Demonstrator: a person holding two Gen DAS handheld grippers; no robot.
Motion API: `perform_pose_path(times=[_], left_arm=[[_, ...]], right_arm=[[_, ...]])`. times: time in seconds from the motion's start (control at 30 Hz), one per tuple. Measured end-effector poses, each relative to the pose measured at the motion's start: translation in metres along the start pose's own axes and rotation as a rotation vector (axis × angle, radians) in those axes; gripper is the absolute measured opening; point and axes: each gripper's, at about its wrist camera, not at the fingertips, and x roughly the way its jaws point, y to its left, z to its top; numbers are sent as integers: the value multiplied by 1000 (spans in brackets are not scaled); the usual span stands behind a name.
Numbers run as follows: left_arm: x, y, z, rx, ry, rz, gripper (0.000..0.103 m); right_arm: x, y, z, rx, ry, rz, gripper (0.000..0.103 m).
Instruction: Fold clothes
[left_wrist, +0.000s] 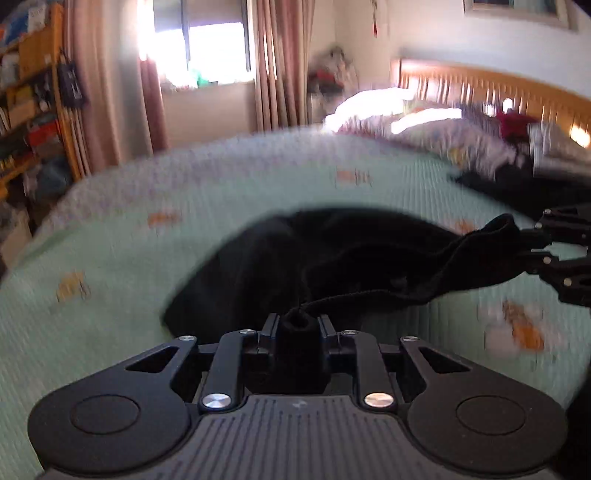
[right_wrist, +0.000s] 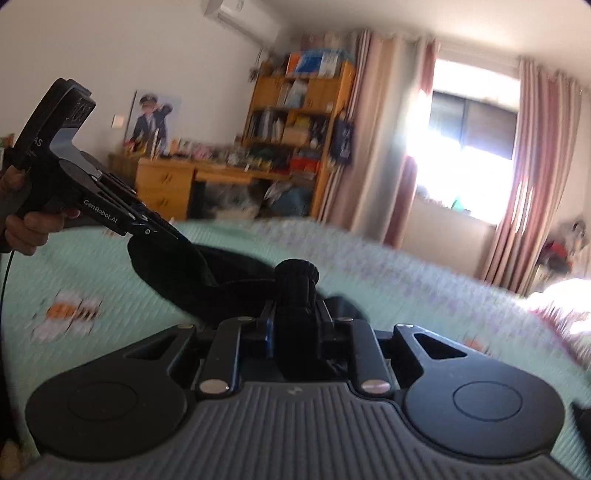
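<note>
So both were clamped: left hand-held gripper (left_wrist: 297, 326) and right hand-held gripper (right_wrist: 295, 310) each pinched a bunched edge of the soft black garment (left_wrist: 280, 258), draped over the mint-green quilted bed (left_wrist: 110, 258).

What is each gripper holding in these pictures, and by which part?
Both hold one black garment: the left gripper and the right gripper each pinch a bunched bit of its edge, lifting it above the bed.

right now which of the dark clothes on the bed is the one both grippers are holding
The black garment spread on the green bedspread, pinched by the left gripper and right gripper. The other dark heap lies untouched near the pillows.
</note>
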Motion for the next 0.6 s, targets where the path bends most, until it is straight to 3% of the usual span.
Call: perform_pose_path(times=[0.07,0.1,0.2,0.3,0.4,0.5,0.6], left_arm=[[27,-7,-52,-13,127,-16,22],[31,-11,-70,-13,149,-12,23],[9,-16,-82,-7,81,12,31],[-14,-13,-73,-1,19,41,33],[-26,-7,-74,-34,-13,71,45],[-30,-1,-72,-78,-20,91,50],[-23,-9,-71,-38,-3,148,57]], right_arm=[[-4,17,-44,64,116,38,27],[-6,26,-66,97,174,57,28],[-13,50,-129,194,340,111,31],[-39,48,-130,318,306,126,33],[-53,52,-133,359,289,89,34],[-60,53,-136,400,283,50,35],[-56,54,-136,442,256,38,39]])
